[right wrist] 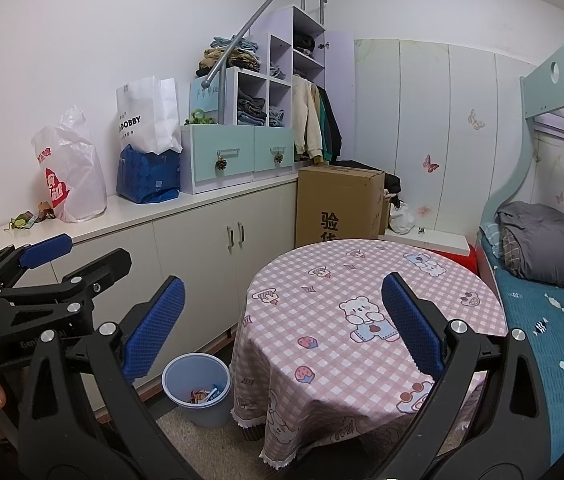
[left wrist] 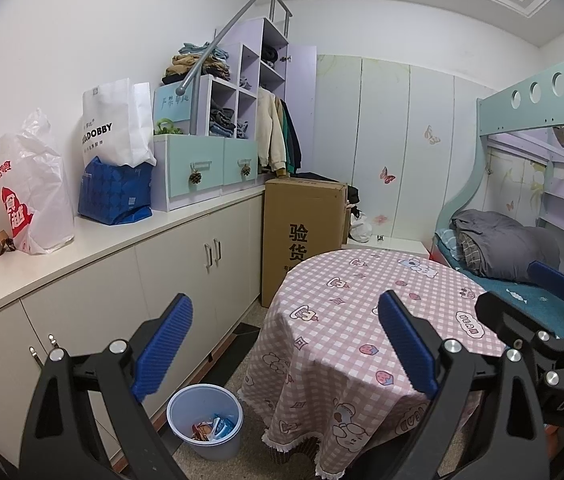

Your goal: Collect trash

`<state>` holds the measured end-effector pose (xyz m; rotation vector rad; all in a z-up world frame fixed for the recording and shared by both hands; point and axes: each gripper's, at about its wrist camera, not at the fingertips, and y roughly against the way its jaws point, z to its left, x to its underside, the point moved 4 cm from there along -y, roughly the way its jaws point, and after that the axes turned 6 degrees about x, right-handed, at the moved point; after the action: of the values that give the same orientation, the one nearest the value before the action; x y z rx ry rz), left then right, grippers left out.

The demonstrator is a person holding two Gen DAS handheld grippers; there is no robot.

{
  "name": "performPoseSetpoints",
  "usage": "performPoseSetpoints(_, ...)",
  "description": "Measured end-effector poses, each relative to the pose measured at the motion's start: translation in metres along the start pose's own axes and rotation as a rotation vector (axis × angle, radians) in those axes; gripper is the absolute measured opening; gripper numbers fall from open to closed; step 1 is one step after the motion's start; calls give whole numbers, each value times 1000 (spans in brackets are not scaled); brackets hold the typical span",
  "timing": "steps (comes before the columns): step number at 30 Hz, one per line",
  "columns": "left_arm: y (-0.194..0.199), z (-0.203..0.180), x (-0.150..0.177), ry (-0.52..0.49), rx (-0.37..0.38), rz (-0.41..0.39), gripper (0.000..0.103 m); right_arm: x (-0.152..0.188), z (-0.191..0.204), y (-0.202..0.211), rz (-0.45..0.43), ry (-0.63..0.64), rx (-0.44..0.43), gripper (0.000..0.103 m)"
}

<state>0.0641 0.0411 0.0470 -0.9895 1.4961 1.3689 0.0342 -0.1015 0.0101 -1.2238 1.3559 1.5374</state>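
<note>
Left wrist view shows both the left gripper (left wrist: 286, 344) and right gripper (right wrist: 282, 328) spread and empty above the bare table (left wrist: 362, 292), while wrappers, seemingly the trash (left wrist: 212, 430), sit in the bin (left wrist: 186, 436) at seven o'clock, so any further sweep risks snagging only tablecloth.

Round table (right wrist: 362, 280) standing on the speckled floor (left wrist: 250, 376), wearing a pink checked cloth (left wrist: 322, 344) with bear and strawberry prints; top lying bare. Blue bin (left wrist: 186, 436) sitting on the floor just beside the table, holding wrappers (left wrist: 212, 430). White counter (right wrist: 154, 206) along the wall carrying plastic bag (right wrist: 78, 176), blue bag (right wrist: 148, 180), drawer unit (right wrist: 238, 158).
</note>
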Motion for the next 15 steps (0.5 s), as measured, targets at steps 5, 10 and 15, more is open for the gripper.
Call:
performPoseSetpoints(5, 0, 2, 1, 2, -1, 3, 92, 3, -2, -3, 5, 2, -3, 97)
performPoseSetpoints(10, -1, 3, 1, 3, -1, 4, 92, 8, -5, -4, 9, 3, -4, 97)
performPoseSetpoints(15, -3, 3, 5, 3, -6, 10, 92, 11, -9, -6, 11, 1, -6, 97)
